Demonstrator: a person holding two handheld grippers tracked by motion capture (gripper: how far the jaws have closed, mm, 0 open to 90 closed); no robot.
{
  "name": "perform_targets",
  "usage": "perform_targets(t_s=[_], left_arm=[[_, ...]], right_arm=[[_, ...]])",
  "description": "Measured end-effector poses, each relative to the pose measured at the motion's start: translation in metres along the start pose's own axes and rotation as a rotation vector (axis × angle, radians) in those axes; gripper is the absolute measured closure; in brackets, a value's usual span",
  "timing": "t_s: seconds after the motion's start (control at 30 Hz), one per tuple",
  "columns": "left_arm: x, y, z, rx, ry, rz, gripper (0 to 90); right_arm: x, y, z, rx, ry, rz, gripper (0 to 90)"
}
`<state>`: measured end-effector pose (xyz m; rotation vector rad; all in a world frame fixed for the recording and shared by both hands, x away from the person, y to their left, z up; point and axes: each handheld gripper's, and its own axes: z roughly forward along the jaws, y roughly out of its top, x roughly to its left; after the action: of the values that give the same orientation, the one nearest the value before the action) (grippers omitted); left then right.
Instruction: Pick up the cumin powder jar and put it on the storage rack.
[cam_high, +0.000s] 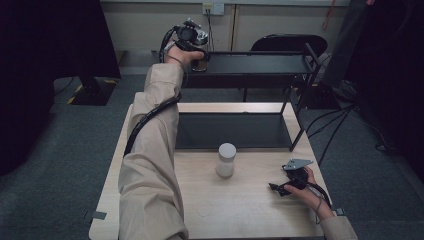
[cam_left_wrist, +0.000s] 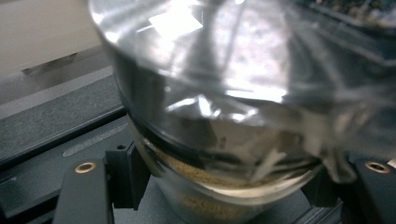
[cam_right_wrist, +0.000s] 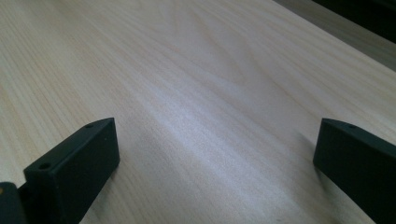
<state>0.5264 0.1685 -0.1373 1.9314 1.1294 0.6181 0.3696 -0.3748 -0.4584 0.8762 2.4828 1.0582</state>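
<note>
Looking down from the high view, I have the left gripper (cam_high: 199, 56) stretched out to the black shelf's (cam_high: 260, 62) top tier, where the glass jar (cam_high: 199, 65) sits at its left end. My right gripper (cam_high: 280, 189) rests low over the counter (cam_high: 240, 200), near a white cylinder (cam_high: 226, 160).

Left gripper view: the jaws clamp the jar (cam_left_wrist: 224, 116), with brownish powder at its base.

Right gripper view: the jaws stand wide apart, empty, over bare wood.
</note>
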Motion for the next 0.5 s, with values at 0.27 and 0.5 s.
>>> perform_targets(t_s=[0.27,0.5], left_arm=[[0.0006,-0.0009,0.0,-0.002,-0.002,0.001,30.3],[-0.0001,-0.0041,-0.0016,-0.013,0.0,-0.023,25.8]], right_arm=[[0.0,0.0,0.0,0.0,0.0,0.0,0.0],[0.0,0.0001,-0.0001,0.0,0.0,0.001,0.0]])
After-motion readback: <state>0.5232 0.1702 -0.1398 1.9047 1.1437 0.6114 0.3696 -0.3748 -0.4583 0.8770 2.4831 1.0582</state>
